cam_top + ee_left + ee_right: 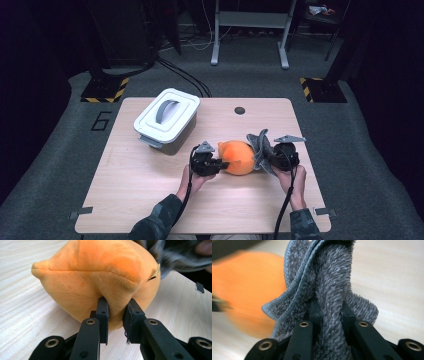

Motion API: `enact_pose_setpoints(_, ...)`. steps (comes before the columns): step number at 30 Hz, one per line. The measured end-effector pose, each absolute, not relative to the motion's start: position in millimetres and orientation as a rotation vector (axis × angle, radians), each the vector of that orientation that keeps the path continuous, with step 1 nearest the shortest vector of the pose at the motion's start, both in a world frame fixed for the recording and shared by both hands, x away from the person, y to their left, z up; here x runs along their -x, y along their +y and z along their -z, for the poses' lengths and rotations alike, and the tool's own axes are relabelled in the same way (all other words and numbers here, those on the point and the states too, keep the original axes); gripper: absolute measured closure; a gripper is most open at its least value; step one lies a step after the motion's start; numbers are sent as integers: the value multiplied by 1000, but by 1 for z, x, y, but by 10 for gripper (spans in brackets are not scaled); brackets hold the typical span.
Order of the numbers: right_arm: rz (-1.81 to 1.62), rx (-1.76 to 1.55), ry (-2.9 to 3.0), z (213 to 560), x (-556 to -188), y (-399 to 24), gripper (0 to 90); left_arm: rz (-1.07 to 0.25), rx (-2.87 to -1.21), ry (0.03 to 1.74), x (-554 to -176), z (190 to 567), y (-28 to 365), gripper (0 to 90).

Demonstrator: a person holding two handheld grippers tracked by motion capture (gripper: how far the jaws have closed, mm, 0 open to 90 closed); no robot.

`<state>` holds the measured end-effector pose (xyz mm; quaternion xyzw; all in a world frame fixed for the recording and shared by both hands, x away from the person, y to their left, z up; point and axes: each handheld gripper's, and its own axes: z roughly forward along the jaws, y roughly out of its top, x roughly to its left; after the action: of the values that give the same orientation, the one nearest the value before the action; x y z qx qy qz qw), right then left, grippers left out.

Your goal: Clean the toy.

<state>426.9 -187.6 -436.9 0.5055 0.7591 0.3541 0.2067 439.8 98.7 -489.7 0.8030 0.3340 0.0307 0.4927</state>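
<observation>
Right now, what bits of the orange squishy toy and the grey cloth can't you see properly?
- Orange plush toy: its far side, in the high view, is covered by the grey cloth.
- Same toy in the right gripper view: blurred, and partly behind the cloth.
- Cloth in the left gripper view: cut off by the top edge, out of focus.
- White lidded box: the lid hides its inside.

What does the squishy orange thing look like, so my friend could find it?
On the pale wooden table, nearer the person than the white lidded box, sits a round orange plush toy. It is the only orange thing, pinched between the left gripper and a grey cloth.
</observation>
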Motion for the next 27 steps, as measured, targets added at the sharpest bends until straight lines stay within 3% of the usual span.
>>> enact_pose_setpoints(7,-994,-1285,2208,423,-421,-155,770,-83,-1957,806,-440,489,98,750)
enact_pose_setpoints(9,-949,-1292,2217,431,-428,-147,771,-113,-1971,788,-439,488,98,703)
enact_pose_setpoints(12,-960,-1321,2213,433,-431,-148,771,-181,-1983,774,-435,488,97,562)
enact_pose_setpoints(17,-950,-1332,2218,433,-436,-151,770,-248,-1994,751,-433,491,92,468)
enact_pose_setpoints(21,-954,-1356,2219,434,-439,-152,770,-290,-1997,739,-432,495,89,516)
enact_pose_setpoints(27,-986,-1346,2210,435,-439,-154,770,-292,-1984,737,-431,493,86,736)
